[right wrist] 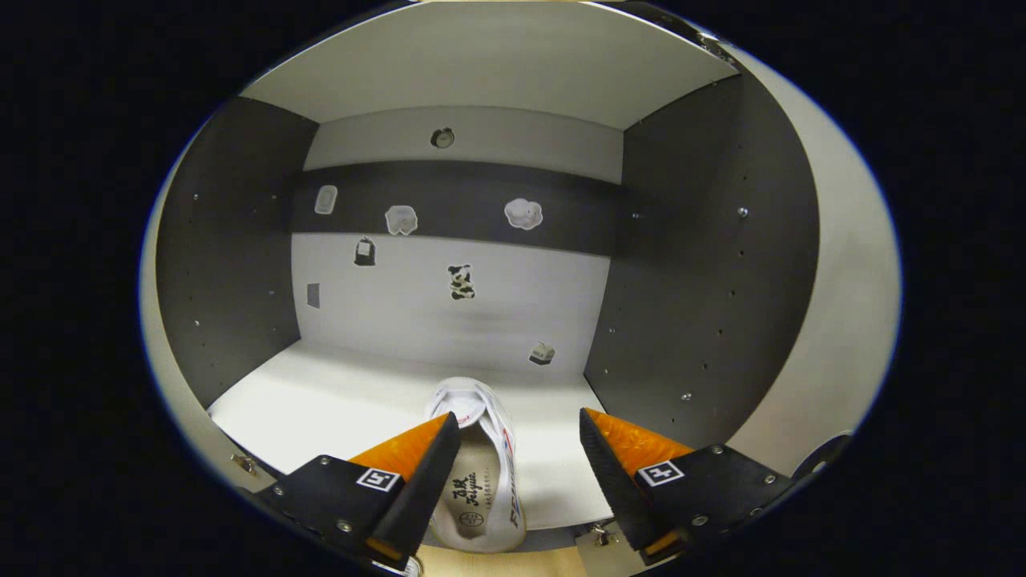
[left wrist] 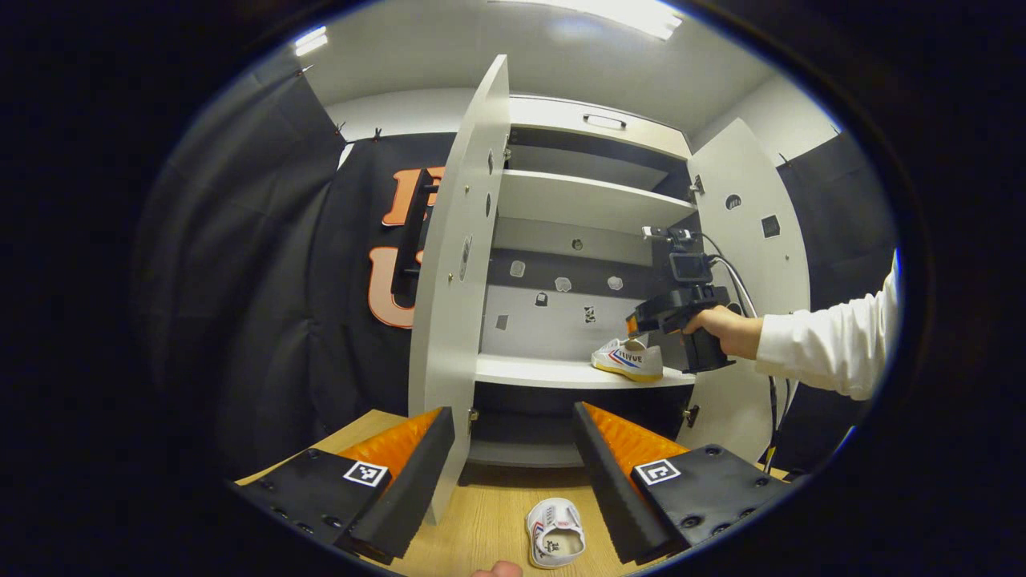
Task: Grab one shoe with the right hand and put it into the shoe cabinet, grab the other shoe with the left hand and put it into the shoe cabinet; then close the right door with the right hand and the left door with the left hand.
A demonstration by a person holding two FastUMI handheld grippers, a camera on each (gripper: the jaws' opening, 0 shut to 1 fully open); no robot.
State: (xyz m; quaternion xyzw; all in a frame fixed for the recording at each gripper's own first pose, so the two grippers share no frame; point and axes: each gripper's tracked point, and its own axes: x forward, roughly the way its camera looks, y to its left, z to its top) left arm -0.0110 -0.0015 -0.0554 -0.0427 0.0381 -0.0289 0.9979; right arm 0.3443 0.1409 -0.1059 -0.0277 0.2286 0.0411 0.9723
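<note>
A white shoe with red and blue stripes lies on the cabinet's white shelf, toe pointing inward. My right gripper stands open over it, its left finger by the shoe's side and its right finger well apart. From the left gripper view that shoe rests at the shelf's right end, with the right gripper just above it in a hand. The other white shoe lies on the wooden surface, below and between the fingers of my open left gripper.
Both cabinet doors are swung open: the left door juts toward me just beyond my left finger, and the right door stands behind the white sleeve. Dark side walls and a stickered back panel enclose the shelf.
</note>
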